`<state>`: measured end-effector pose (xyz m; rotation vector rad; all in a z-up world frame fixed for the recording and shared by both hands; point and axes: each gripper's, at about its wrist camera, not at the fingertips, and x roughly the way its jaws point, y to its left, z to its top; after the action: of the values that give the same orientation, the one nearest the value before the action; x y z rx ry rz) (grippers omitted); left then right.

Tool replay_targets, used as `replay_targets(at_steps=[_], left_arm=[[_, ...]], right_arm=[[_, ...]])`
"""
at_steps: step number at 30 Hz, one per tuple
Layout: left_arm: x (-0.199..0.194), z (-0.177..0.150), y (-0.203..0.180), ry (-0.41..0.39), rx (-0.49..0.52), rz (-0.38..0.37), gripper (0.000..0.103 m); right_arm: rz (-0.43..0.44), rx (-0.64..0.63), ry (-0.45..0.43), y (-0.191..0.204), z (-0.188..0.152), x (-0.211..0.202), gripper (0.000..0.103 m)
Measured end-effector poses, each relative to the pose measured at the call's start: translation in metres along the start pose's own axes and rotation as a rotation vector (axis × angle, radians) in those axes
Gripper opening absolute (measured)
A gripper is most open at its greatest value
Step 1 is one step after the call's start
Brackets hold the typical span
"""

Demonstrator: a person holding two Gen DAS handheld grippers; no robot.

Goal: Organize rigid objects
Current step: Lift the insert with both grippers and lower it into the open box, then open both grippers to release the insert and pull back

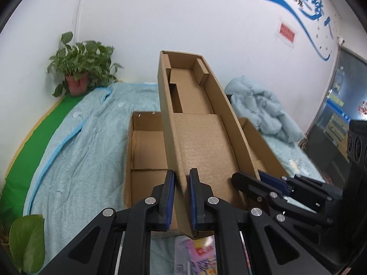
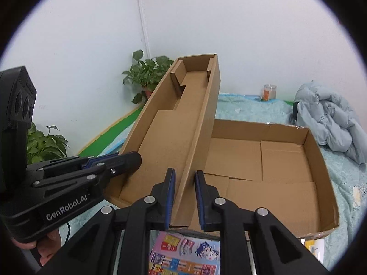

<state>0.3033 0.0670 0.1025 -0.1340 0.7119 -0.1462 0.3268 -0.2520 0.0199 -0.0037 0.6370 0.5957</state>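
Tray (image 1: 199,123), long cardboard, hangs tilted above the open box (image 2: 263,160), running toward 12 o'clock; left gripper (image 1: 182,197) and right gripper (image 2: 185,197) each pinch one side wall.

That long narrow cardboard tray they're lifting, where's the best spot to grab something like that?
Judging by its shape, by the thin side walls at the near end, one per gripper. The long narrow cardboard tray is open-topped, so its upright walls slot between the jaws from the near end. That is how it is held: the left gripper pinches its left wall, the right gripper its right wall.
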Motion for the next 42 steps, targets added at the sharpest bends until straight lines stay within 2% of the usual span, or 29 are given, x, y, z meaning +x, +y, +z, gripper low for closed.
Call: replay_targets(at_steps=[5, 9, 12, 19, 24, 29, 32, 34, 35, 37, 38, 39, 40, 42], left_arm=[[0.048, 0.001, 0.029, 0.071, -0.031, 0.021, 0.008], [0.081, -0.024, 0.052, 0.130, -0.049, 0.037, 0.008], [0.109, -0.031, 0.066, 0.175, -0.063, 0.051, 0.008], [0.141, -0.049, 0.085, 0.231, -0.060, 0.109, 0.009], [0.139, -0.062, 0.090, 0.252, -0.068, 0.096, 0.009], [0.119, -0.074, 0.094, 0.223, -0.098, 0.095, 0.010], [0.101, -0.082, 0.102, 0.185, -0.193, 0.024, 0.010], [0.090, -0.086, 0.099, 0.168, -0.205, -0.001, 0.010], [0.081, -0.089, 0.095, 0.153, -0.189, 0.007, 0.015], [0.065, -0.092, 0.084, 0.118, -0.148, 0.011, 0.028], [0.053, -0.095, 0.076, 0.080, -0.119, -0.001, 0.054], [0.042, -0.097, 0.069, 0.039, -0.093, -0.013, 0.090], [0.027, -0.103, 0.059, -0.026, -0.061, -0.011, 0.102], [0.008, -0.108, 0.045, -0.090, -0.020, 0.011, 0.103]], right_arm=[[0.023, 0.031, 0.110, -0.003, 0.003, 0.042, 0.016], [0.047, 0.072, 0.210, -0.005, 0.000, 0.077, 0.016], [0.044, 0.093, 0.267, -0.004, -0.003, 0.100, 0.015], [0.088, 0.157, 0.405, -0.009, -0.012, 0.140, 0.015], [0.108, 0.183, 0.467, -0.012, -0.019, 0.151, 0.018], [0.139, 0.158, 0.485, -0.007, -0.019, 0.154, 0.018], [0.143, 0.143, 0.475, -0.001, -0.016, 0.156, 0.024], [0.146, 0.150, 0.474, -0.002, -0.016, 0.156, 0.025], [0.150, 0.159, 0.477, -0.004, -0.016, 0.154, 0.028], [0.133, 0.170, 0.473, -0.007, -0.013, 0.139, 0.052], [0.128, 0.161, 0.431, -0.008, -0.008, 0.123, 0.060], [0.108, 0.141, 0.379, -0.007, -0.003, 0.105, 0.073], [0.088, 0.135, 0.323, -0.009, 0.001, 0.081, 0.079], [0.076, 0.148, 0.263, -0.010, 0.003, 0.044, 0.083]])
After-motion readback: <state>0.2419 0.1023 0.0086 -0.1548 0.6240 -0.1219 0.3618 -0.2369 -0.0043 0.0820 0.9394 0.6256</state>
